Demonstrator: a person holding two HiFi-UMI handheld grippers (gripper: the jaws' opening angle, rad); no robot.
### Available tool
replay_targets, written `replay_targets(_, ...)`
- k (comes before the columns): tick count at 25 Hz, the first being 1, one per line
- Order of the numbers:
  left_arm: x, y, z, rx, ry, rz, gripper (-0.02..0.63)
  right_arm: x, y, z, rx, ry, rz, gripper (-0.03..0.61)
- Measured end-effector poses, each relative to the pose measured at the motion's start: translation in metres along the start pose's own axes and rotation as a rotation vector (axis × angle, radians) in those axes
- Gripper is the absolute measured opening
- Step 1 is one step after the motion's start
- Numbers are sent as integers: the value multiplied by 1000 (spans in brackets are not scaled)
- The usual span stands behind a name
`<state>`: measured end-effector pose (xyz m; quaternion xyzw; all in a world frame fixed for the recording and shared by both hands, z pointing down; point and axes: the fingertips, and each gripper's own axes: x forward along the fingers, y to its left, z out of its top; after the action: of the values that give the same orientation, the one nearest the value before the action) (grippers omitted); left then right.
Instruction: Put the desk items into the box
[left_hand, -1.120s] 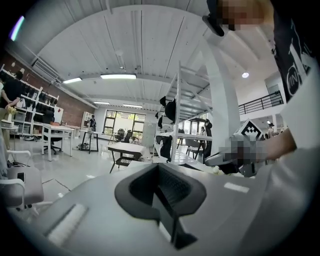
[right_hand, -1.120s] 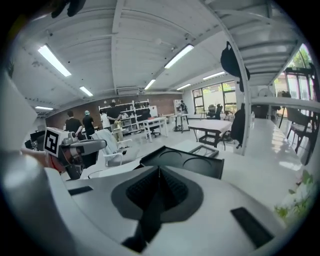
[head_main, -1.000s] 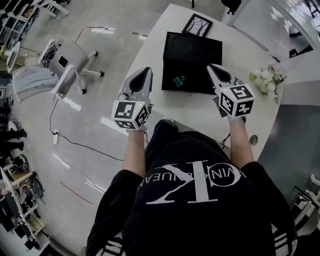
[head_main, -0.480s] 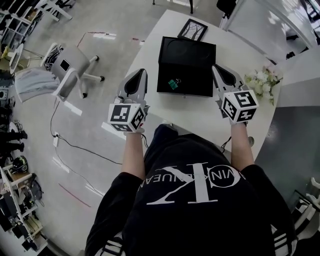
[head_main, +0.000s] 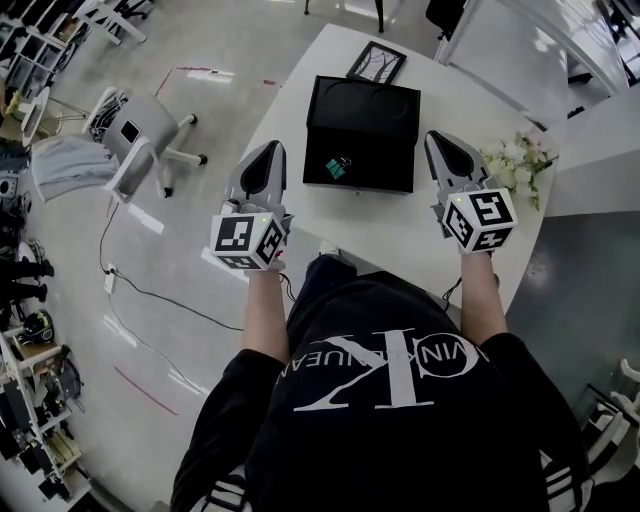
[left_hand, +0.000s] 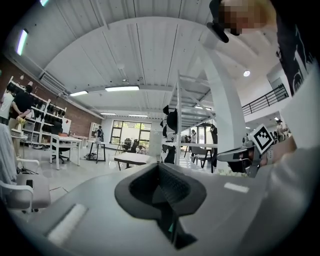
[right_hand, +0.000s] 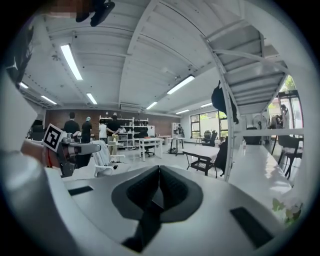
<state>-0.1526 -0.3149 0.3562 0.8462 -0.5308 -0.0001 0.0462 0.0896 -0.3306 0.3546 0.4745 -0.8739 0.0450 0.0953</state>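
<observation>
At 9 o'clock, off the surface, a white chair stands on the floor. The left gripper hangs over the 7 o'clock edge of the white surface, pointing toward 12, with its jaws pressed together and nothing between them. Its cube carries only black-and-white square markers and no readable writing. Just right of it, a small green clip lies in the 7 o'clock corner of the open black box; it is too small to tell which way it points. The box sits mid-surface with its near edge running from 9 to 3 and its raised lid part on the 12 o'clock side, so the whole stretches from 6 to 12, tilted slightly clockwise. Beyond it at 12 lies a black picture frame. The right gripper hovers just off the box's 4 o'clock corner, also pointing toward 12, with its jaws closed on nothing. A bunch of pale flowers rests at the surface's 3 o'clock edge. The person's black shirt bears a large white "CK", upside down in the head view; the smaller lettering across it cannot be read fully.
</observation>
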Motion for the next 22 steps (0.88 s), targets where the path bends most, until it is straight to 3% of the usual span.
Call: replay_targets(22,-18,-16,20,16,-44,51,9,-28,-4,15,-23,-77,16,15)
